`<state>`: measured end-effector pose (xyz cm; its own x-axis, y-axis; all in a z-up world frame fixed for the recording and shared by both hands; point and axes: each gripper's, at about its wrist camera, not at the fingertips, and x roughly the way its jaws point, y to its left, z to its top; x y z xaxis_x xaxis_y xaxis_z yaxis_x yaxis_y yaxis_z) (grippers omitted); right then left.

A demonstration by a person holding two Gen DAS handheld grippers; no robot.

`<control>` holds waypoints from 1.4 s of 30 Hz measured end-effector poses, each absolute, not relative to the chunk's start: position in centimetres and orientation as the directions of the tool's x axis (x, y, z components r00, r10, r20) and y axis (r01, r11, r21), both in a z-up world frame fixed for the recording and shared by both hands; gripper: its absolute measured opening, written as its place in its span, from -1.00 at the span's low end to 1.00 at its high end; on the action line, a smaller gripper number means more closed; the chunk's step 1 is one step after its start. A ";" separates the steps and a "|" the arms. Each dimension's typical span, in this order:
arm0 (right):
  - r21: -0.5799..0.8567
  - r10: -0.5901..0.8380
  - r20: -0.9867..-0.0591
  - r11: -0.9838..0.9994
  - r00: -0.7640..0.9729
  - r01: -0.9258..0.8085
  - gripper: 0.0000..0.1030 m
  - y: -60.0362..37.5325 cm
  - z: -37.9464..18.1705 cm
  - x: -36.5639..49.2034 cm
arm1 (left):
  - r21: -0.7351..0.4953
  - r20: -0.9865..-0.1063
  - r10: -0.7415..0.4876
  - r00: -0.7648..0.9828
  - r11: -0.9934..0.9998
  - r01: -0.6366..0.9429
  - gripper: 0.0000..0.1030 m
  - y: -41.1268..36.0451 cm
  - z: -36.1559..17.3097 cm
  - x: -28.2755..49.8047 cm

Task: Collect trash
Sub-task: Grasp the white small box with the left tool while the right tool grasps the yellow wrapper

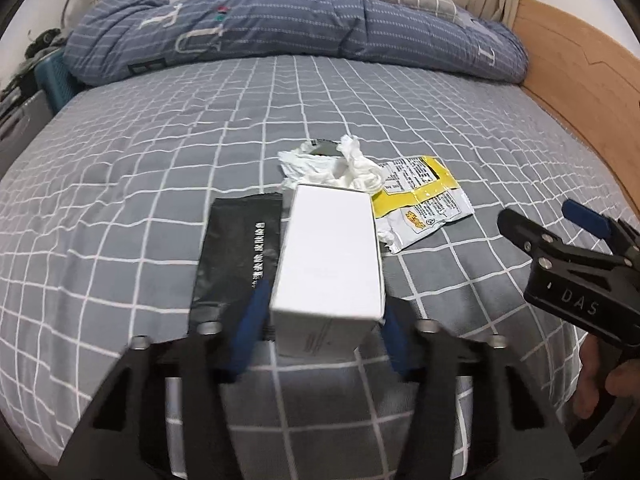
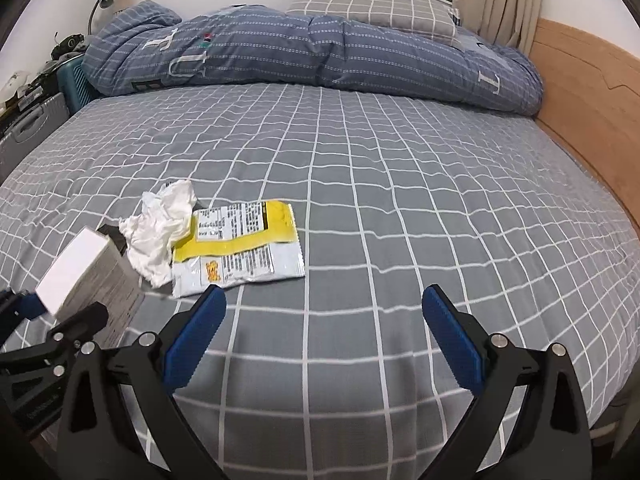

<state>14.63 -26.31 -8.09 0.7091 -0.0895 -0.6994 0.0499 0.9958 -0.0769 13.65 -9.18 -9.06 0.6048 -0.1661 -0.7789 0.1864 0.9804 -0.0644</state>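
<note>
Left hand-held gripper (image 1: 326, 320) has the white box (image 1: 332, 252) clamped between its blue pads (image 1: 250, 320), one on each side of the carton, low over the bed (image 1: 160, 152) with its grey checked sheet. From the right wrist view the same box (image 2: 80, 268) sits tilted at the far left, the left tool's black frame just beneath it.

Right hand-held gripper (image 2: 324, 316) hangs over bare sheet, fingers wide apart, nothing between them. In the left wrist view it shows at the right edge (image 1: 560, 232), well clear of the pile.

The rest of the trash lies on the sheet. A black foil packet (image 1: 236, 248) lies flat just left of the box. Beyond the box, a crumpled white tissue (image 2: 160, 228) touches a torn yellow-and-white snack wrapper (image 2: 240, 244), which lies flat, just ahead of the right tool's left finger (image 2: 196, 336).

At the far side of the bed, a rolled blue quilt (image 2: 300, 52) and a grey checked pillow (image 2: 372, 8); wooden headboard (image 2: 584, 76) to the right.
</note>
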 end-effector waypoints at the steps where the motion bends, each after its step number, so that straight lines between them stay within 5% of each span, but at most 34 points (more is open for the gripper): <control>1: -0.074 -0.087 -0.701 0.996 0.708 0.048 0.83 -26.2 -8.1 14.9 | -0.068 -0.780 -0.169 0.603 0.980 0.187 -0.22 -9.2 -9.0 13.8; 23: -0.110 -0.003 -0.805 0.983 0.594 -0.144 0.78 -19.4 -12.8 22.9 | -0.129 -0.740 -0.117 0.662 0.991 0.031 -0.25 0.5 -6.1 18.0; 32: -0.056 0.031 -0.837 0.988 0.546 -0.141 0.39 -19.7 -13.7 23.9 | -0.129 -0.742 -0.107 0.662 0.991 0.015 -0.25 1.8 -6.1 17.9; 37: -0.073 0.027 -0.827 0.985 0.561 -0.154 -0.20 -19.6 -13.2 23.6 | -0.127 -0.739 -0.109 0.665 0.992 0.021 -0.25 1.6 -6.0 17.7; 42: -0.069 0.030 -0.820 0.986 0.572 -0.151 -0.42 -20.0 -12.3 23.3 | -0.128 -0.738 -0.107 0.666 0.992 0.018 -0.25 1.6 -6.0 17.8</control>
<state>23.31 -19.97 -12.27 0.5719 0.0304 -0.8198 -0.1507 0.9862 -0.0686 17.76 1.61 -5.98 0.6659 -0.1071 -0.7383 0.0178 0.9916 -0.1278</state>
